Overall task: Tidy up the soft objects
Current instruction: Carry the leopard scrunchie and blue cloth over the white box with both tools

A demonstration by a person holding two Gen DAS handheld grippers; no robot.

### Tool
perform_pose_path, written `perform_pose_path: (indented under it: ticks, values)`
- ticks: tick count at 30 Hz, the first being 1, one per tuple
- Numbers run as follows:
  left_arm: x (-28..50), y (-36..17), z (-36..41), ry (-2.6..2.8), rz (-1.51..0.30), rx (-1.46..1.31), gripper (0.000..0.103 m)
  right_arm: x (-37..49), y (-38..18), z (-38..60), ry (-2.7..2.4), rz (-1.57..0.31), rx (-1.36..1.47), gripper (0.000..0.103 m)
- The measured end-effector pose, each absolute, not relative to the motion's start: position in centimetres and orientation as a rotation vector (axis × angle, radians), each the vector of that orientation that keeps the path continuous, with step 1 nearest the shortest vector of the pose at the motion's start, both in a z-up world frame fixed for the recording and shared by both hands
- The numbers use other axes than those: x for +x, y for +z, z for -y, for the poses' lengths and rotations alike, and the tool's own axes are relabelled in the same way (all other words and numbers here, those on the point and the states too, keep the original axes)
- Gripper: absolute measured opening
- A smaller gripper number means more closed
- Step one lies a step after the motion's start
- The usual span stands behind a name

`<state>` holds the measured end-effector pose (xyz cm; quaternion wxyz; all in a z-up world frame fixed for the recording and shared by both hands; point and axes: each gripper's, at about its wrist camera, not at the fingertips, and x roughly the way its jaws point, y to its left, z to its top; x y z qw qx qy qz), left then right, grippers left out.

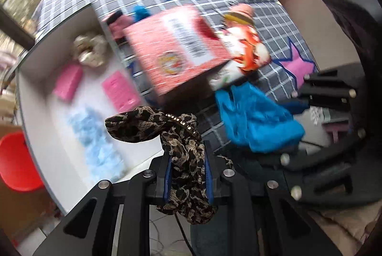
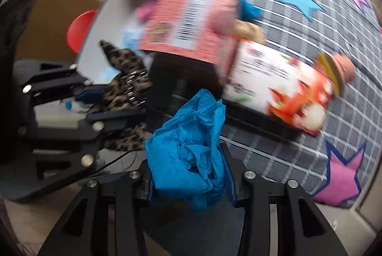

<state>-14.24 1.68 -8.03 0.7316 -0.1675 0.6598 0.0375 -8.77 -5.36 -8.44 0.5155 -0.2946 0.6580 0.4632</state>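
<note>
The leopard scrunchie [image 1: 183, 155] hangs pinched in the left gripper [image 1: 187, 175] jaws; the blue cloth [image 2: 191, 155] is pinched by the right gripper [image 2: 191, 175]. The white box [image 1: 43, 98], left of frame, already holds soft items; these two remain unplaced

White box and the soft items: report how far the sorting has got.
Done, it seems: the white box already holds a cream scrunchie, two pink items and a pale blue fluffy piece. In hand: the left gripper is shut on a leopard scarf, and the right gripper on a blue cloth. Left: both still need placing; another blue piece lies behind the pink carton.
</note>
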Motion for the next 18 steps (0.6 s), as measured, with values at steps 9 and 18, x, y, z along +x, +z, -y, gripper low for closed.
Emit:
perform_pose_path:
  ticks: [9, 18]
  values:
    - [-18.1, -7.3, -7.0, 0.288, -1.406, -0.499, 0.024, -12.8, -7.3, 0.6, 1.312, -1.517, -0.798, 0.045]
    - [-20.5, -7.6, -12.0, 0.456, -1.363, -0.606, 0.024, -13.8, -6.5, -4.0, 1.353, -1.472, -0.845, 0.045]
